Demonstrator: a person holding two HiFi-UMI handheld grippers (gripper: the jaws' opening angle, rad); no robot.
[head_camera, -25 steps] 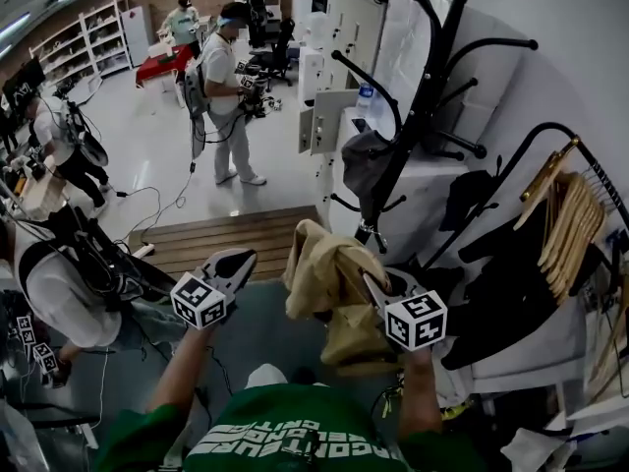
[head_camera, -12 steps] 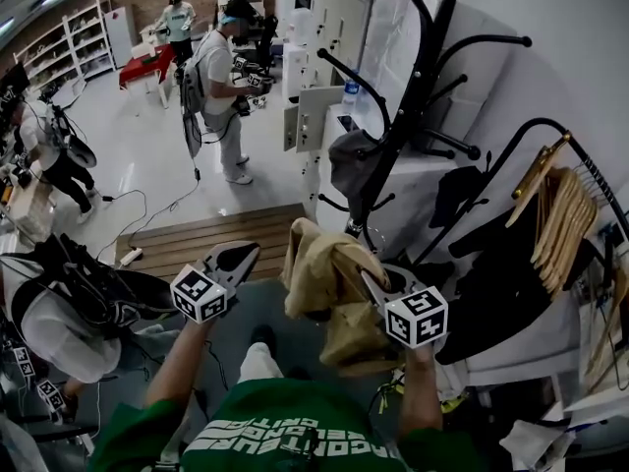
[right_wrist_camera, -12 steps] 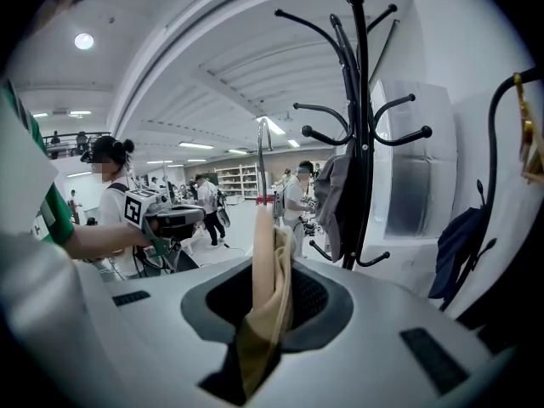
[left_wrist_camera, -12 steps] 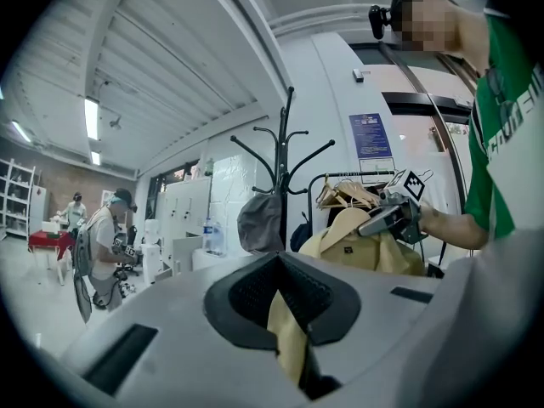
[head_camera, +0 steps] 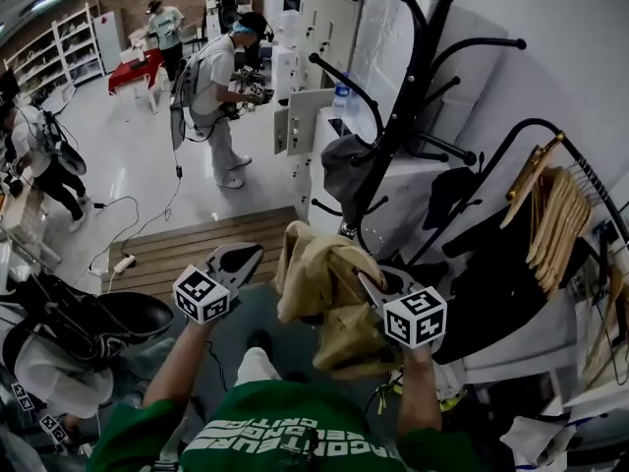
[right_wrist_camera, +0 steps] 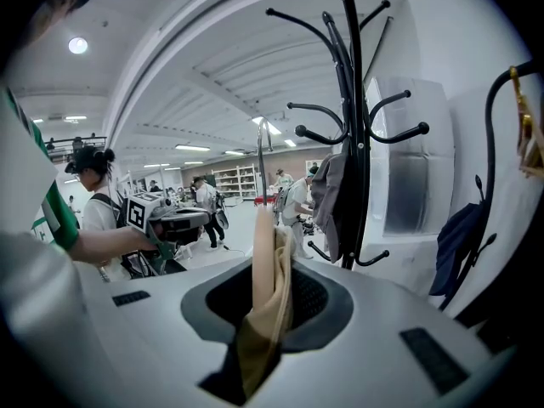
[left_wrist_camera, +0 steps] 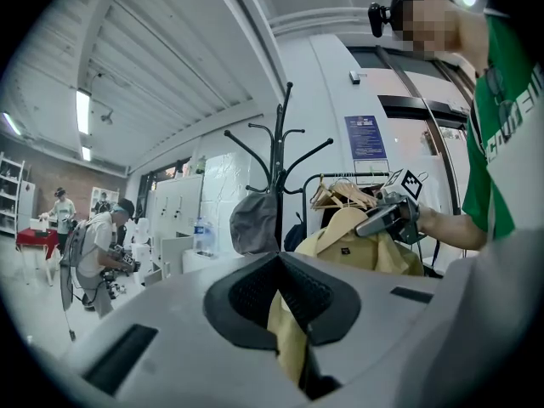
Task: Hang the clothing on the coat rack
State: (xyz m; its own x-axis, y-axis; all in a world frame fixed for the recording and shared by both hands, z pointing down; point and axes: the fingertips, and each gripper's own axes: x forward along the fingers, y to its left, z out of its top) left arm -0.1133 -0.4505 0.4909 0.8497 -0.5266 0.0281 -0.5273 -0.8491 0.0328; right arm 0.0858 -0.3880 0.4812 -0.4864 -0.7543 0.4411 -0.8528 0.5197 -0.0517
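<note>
A tan jacket [head_camera: 314, 278] hangs bunched in front of me, and my right gripper [head_camera: 371, 285] is shut on its fabric. In the right gripper view the cloth [right_wrist_camera: 272, 270] stands up between the jaws. The black coat rack [head_camera: 418, 77] rises just beyond, with a grey garment [head_camera: 344, 165] on one of its hooks. My left gripper [head_camera: 248, 254] hovers left of the jacket, a small gap away, with its tips together and nothing held. In the left gripper view the jacket [left_wrist_camera: 357, 245] shows past the jaws, in front of the rack [left_wrist_camera: 276, 168].
A clothes rail with wooden hangers [head_camera: 560, 214] and dark garments [head_camera: 491, 283] stands on the right. White lockers [head_camera: 314, 116] and a bottle [head_camera: 341, 94] are behind the rack. A wooden step [head_camera: 187, 239] lies ahead, and people [head_camera: 221, 87] work on the floor at left.
Both grippers and the jacket keep almost the same place. The view has drifted slightly, and the people at left have shifted.
</note>
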